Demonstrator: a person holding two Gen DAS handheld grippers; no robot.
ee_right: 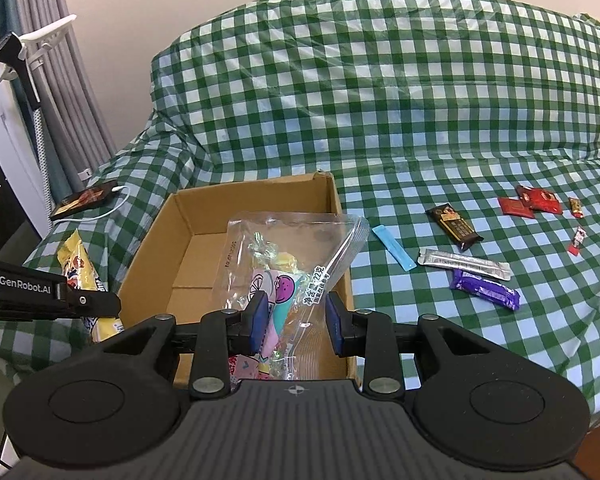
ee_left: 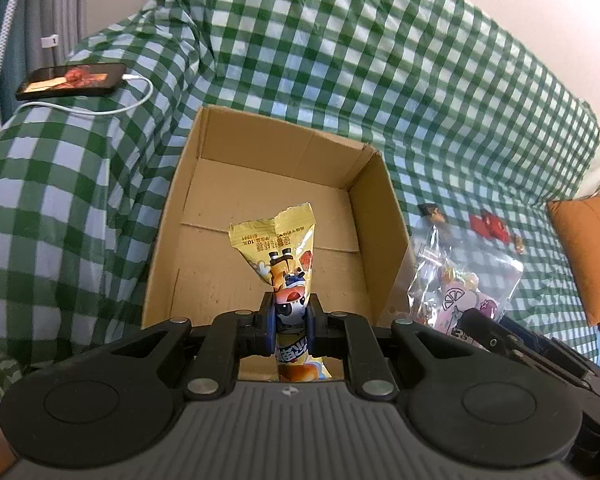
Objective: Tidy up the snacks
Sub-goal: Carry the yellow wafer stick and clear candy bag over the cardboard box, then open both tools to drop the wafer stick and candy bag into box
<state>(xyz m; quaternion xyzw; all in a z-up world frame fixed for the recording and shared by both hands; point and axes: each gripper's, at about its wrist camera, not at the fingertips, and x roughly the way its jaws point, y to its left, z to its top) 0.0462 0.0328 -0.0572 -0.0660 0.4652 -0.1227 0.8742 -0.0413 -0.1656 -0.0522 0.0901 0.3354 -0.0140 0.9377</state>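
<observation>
Left gripper [ee_left: 291,316]: clenched on a yellow snack packet [ee_left: 284,256], pads pinching its middle, the crimped top standing up over the near half of the cardboard box [ee_left: 374,208]. Right gripper [ee_right: 296,316]: its pads stand on either side of a clear plastic bag of sweets [ee_right: 288,264]; the bag hangs between them, pressed against the left pad, and whether the right pad touches the film cannot be told, so the grip looks light. Step in hand, as judged: both items are being carried to the box for dropping in. To do it well, bring each packet clear inside the near wall before letting go, lower it close to the floor so it lies flat, and release one at a time so the two grippers, now just beside each other, do not knock together. The bag is slack and slippery; it may slide out early or snag on the rim. Containers: one cardboard box, open-topped, flaps folded down inside, on the green checked cloth [ee_right: 420,120]; its floor shows bare, nothing lying in it yet. The clear bag holds wrapped sweets and small pink and teal sachets. Loose on the cloth to the right, well apart from the box: blue stick [ee_right: 393,247], dark brown bar [ee_right: 454,227], silver sachet [ee_right: 464,263], purple wrapper [ee_right: 485,289], red packets [ee_right: 530,202]. Far left: phone [ee_right: 84,200] on a charging cable.
</observation>
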